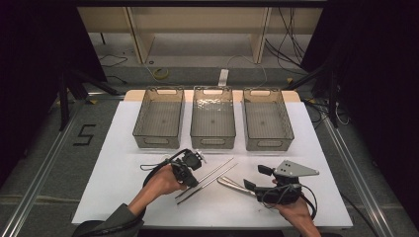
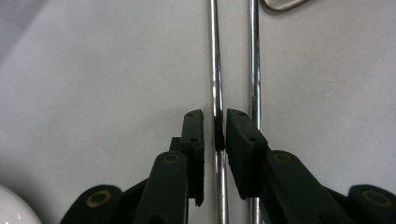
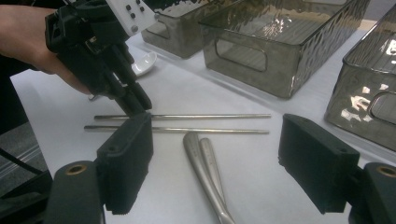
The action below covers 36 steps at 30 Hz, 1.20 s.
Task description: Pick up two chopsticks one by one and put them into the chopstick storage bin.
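Two metal chopsticks lie side by side on the white mat, running diagonally. My left gripper points down at their near end. In the left gripper view its jaws straddle one chopstick, with a thin gap still showing on one side; the other chopstick lies just outside. In the right gripper view the left gripper stands over the farther chopstick. My right gripper is open and holds nothing, above two metal utensil handles.
Three clear grey bins stand in a row at the back of the mat. A white ceramic spoon lies behind the left gripper. The metal utensils lie between the two grippers.
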### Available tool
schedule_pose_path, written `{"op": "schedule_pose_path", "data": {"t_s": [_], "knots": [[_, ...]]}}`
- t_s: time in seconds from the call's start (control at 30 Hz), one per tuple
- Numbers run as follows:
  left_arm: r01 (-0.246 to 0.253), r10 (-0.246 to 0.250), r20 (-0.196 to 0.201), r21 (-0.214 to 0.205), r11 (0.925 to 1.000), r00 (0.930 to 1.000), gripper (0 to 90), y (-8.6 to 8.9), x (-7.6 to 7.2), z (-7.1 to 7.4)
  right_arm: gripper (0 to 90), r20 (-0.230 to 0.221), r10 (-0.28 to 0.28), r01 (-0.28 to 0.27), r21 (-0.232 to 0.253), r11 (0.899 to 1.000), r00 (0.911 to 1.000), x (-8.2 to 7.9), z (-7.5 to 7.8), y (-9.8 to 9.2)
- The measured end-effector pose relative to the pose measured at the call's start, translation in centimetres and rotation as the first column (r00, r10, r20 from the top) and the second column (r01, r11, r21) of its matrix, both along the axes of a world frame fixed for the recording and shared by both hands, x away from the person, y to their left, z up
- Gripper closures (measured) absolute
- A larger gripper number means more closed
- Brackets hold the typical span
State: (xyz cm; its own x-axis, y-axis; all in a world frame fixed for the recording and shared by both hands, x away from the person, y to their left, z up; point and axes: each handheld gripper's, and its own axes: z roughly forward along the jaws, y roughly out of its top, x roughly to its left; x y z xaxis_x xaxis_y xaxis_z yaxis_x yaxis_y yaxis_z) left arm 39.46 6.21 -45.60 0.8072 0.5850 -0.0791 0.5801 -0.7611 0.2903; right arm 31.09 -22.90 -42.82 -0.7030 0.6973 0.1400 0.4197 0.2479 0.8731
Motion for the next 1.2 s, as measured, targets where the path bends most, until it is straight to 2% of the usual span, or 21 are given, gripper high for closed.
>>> {"op": "schedule_pose_path", "data": {"t_s": [0.1,0.2,0.33,0.6,0.73,0.8,0.83,1.2], "knots": [[0.009,-0.008,-0.009,0.015,0.9999,0.9999,76.8,-0.2,0.0,-0.3,27.2,-0.002,0.001,-0.001,-0.002,1.000,1.0000,0.0,0.0,0.0],[0.016,-0.016,0.000,0.035,0.9993,0.9999,78.5,-0.4,-0.1,-0.4,27.2,-0.001,0.003,-0.003,-0.003,1.000,1.0000,0.0,0.0,0.1],[0.018,-0.018,0.007,0.043,0.9989,0.9998,82.3,-0.5,-0.1,-0.5,27.4,-0.005,0.002,-0.002,-0.007,1.000,1.0000,0.0,0.0,0.1],[0.029,-0.030,0.015,0.046,0.9985,0.9994,83.8,-0.5,-0.1,-0.4,27.5,-0.008,0.002,-0.002,-0.021,1.000,1.0000,0.1,-0.1,0.1],[0.029,-0.029,0.016,0.025,0.9993,0.9995,84.1,-0.3,-0.1,-0.5,27.6,-0.001,0.013,-0.013,-0.020,1.000,0.9999,0.1,-0.1,0.2],[0.026,-0.027,0.029,0.017,0.9995,0.9992,84.2,-0.3,-0.1,-0.4,27.6,-0.001,0.014,-0.014,-0.020,1.000,0.9999,0.1,-0.1,0.2],[0.038,-0.038,0.028,0.015,0.9992,0.9989,84.2,-0.2,0.0,-0.2,27.6,-0.001,0.014,-0.014,-0.020,1.000,0.9999,0.1,-0.1,0.2],[0.035,-0.032,0.065,-0.047,0.9983,0.9974,84.5,0.9,-0.1,1.5,27.5,0.001,0.016,-0.016,-0.020,1.000,0.9999,0.0,0.0,0.2]]}}
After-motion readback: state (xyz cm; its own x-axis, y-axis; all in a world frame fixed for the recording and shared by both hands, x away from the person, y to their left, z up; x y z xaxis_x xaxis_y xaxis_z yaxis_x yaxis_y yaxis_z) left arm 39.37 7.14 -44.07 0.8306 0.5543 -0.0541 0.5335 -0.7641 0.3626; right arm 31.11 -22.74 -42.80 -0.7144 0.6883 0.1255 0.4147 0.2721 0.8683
